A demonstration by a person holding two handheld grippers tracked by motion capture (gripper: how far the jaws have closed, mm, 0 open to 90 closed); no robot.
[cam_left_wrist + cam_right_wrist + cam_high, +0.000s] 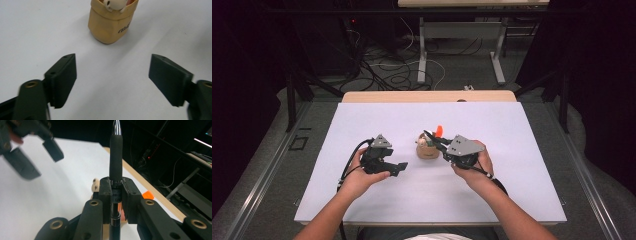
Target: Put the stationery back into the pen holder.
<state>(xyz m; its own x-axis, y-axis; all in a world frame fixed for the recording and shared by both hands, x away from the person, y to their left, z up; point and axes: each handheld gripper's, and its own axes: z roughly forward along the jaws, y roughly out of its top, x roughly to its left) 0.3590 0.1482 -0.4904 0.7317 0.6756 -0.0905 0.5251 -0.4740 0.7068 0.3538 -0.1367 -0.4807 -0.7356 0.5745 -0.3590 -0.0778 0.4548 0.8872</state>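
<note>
One pen, black with a matte rubber grip and chrome tip, is clamped between the closed jaws of the right gripper, its long axis pointing away past them, above a tan rounded holder. The left gripper is held open and empty just beside the holder.

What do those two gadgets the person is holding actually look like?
Each hand grips a black claw tool. The left claw and right claw both carry a grey three-cornered plate on top, and a black cable trails back along each forearm. Up close, the flat dark pads sit on arms with brass-coloured rivets. The forearms are bare, no sleeves.
</note>
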